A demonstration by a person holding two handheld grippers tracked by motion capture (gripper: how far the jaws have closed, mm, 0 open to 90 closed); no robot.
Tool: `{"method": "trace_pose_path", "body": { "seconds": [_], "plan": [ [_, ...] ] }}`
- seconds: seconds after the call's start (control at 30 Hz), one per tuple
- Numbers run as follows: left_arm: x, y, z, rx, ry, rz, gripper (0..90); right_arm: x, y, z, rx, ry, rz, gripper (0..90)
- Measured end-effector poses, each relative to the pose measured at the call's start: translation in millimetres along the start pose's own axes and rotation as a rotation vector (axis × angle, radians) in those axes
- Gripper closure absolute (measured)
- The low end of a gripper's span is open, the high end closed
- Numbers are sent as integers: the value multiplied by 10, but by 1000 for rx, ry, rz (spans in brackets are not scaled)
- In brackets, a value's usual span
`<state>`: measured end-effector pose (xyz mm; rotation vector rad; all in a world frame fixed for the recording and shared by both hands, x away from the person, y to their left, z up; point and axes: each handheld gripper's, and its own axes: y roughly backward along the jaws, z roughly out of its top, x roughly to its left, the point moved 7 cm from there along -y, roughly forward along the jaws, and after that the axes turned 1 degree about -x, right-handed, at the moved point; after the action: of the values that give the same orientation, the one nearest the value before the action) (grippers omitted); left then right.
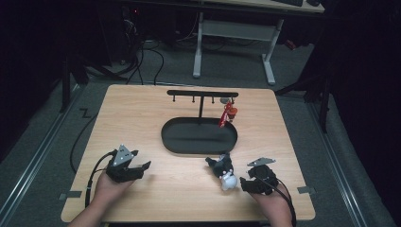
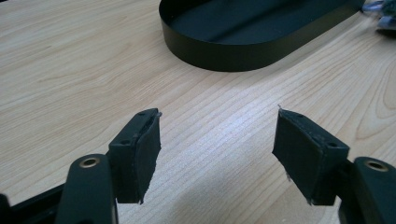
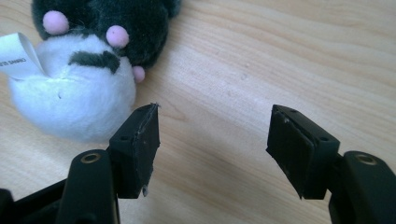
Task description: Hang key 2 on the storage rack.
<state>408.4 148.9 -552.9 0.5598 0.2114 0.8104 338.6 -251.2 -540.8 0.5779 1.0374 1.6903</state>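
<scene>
Black-and-white plush toy with pink dots [image 3: 88, 65] lying on the light wooden tabletop [image 1: 189, 184], just in front of the black oval metal tray [image 1: 199, 135] and beside its right end. Right gripper [image 3: 212, 140] low beside the toy with jaws spread and empty; left gripper [image 2: 217, 149] likewise spread and empty, well off to the tray's left. Probably light, soft and squashy, not fragile; best pinched across the white fluffy body, where pile should compress and hold.

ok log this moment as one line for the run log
left gripper: open, over bare table | right gripper: open, beside plush toy, not gripping | red charm: hangs on hook stand | black oval tray: empty
</scene>
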Motion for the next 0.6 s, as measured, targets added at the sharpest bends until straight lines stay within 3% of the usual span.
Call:
{"method": "trace_pose_path", "body": {
  "seconds": [0.17, 0.23, 0.33, 0.4, 0.47, 0.6],
  "plan": [
    [-21, -11, 0, 5, -7, -6, 322, -13, 5, 19, 61, -5, 42, 340],
    [-28, -14, 2, 5, -12, -7, 322, -16, 16, 47, 95, -30, 62, 341],
    [-35, -12, -7, 9, -17, -7, 322, 20, 68, 117, 132, -45, 123, 350],
    [-34, -1, -10, 9, -16, -7, 322, 17, 91, 148, 158, -39, 124, 326],
    [-33, 8, -5, 3, -11, -7, 322, 17, 117, 193, 196, -70, 155, 318],
    [-61, -11, -20, 18, -19, -14, 322, 27, 161, 236, 238, -51, 151, 301]
  ]
}}
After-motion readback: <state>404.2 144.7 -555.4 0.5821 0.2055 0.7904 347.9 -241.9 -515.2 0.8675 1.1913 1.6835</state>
